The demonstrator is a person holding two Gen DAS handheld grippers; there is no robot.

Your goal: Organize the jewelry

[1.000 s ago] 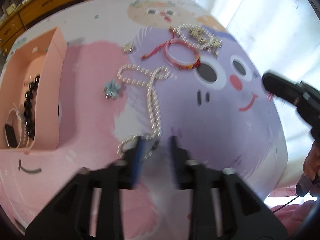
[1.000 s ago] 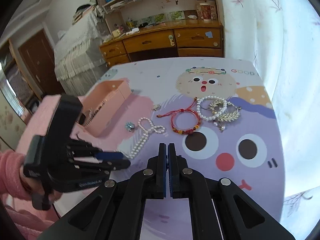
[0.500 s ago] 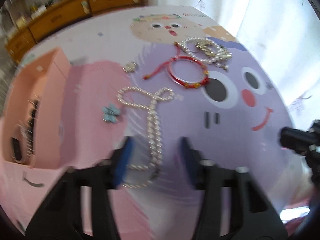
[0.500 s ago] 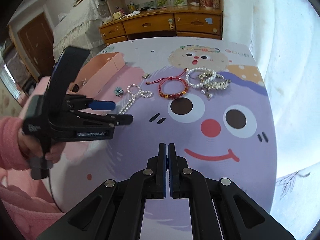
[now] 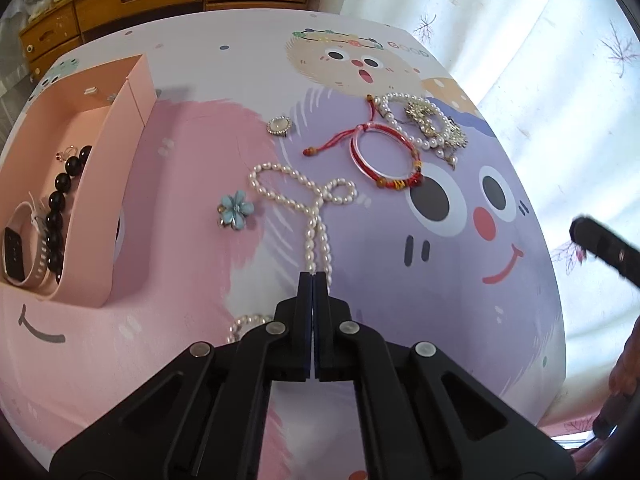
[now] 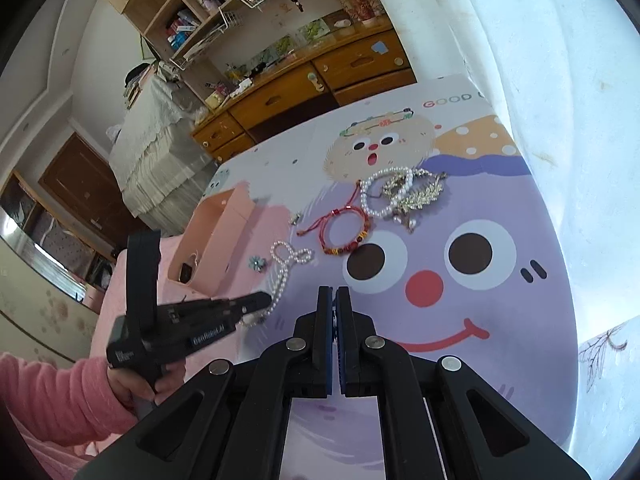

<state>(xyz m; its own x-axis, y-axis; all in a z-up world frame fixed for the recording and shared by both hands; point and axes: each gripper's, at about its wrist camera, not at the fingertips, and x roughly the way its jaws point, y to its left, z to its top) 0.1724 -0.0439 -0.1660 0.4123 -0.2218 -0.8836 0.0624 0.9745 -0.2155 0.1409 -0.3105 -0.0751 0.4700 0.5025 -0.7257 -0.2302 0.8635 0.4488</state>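
the left gripper (image 5: 312,280), closed on the long white pearl necklace (image 5: 308,208), is the nearer; the strand runs straight ahead toward the table's far edge. right gripper (image 6: 333,300) closed, empty.

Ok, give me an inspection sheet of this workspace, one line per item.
Surface: cartoon-print tablecloth covering the table.
Job's things: long pearl necklace, red cord bracelet, pearl bracelet tangled with a gold brooch, blue flower clip, oval brooch; pink box holds a black bead bracelet and a watch.
Clutter: nothing seen.
Grippers: left tongs shut on the pearl necklace; right tongs shut, holding nothing.
Cables: nothing seen.
Surroundings: wooden drawers, shelves, curtain.
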